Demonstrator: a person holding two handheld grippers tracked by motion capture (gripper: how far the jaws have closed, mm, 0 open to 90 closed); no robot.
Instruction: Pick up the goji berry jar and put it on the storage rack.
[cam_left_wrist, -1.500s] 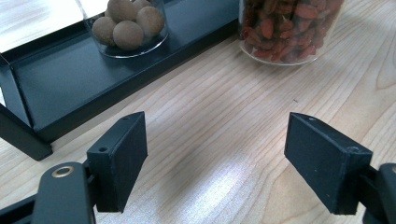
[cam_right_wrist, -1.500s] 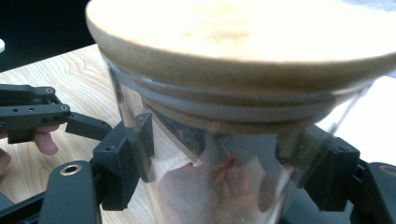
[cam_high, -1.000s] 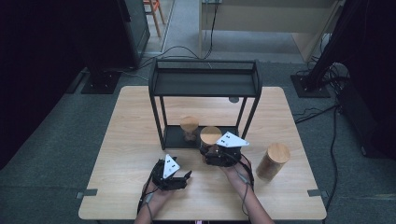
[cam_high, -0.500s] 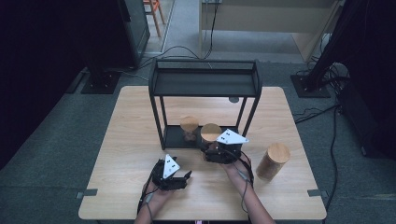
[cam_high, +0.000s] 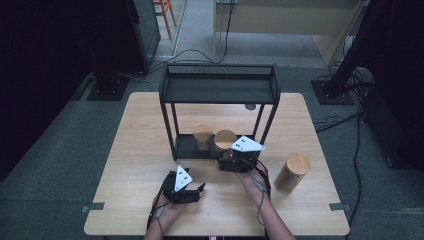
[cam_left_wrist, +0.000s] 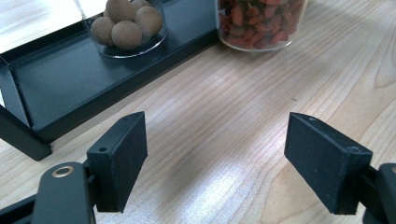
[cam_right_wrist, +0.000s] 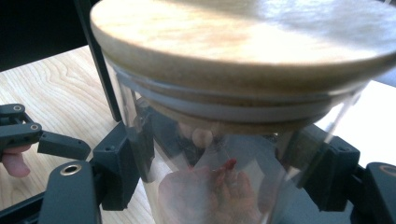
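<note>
Two claws, one jar gripped at the rack

Right gripper (cam_high: 231, 161) has its jaws clamped on the clear glass jar with a round wooden lid (cam_right_wrist: 243, 60); in the right gripper view a black pad presses each side of the glass just under the lid, red dried bits visible inside. From the high view that jar (cam_high: 225, 140) sits directly ahead of the right gripper, at the front edge of the black metal two-tier rack (cam_high: 218, 90), whether on the bottom tray or the table can't be told. Just left of it, on the rack's bottom tray, a second clear glass jar with a wooden lid (cam_high: 202, 136), holding round brown balls (cam_left_wrist: 125, 21). Well off to the right of the right gripper, a third wooden-lidded jar (cam_high: 292, 172) stands alone on the light wooden table (cam_high: 135, 145).

Left gripper (cam_high: 192, 187) sits low over the table, jaws partly apart, bare wood between the pads (cam_left_wrist: 119, 161), nothing held. The rack edge and both jars lie ahead of it.
</note>
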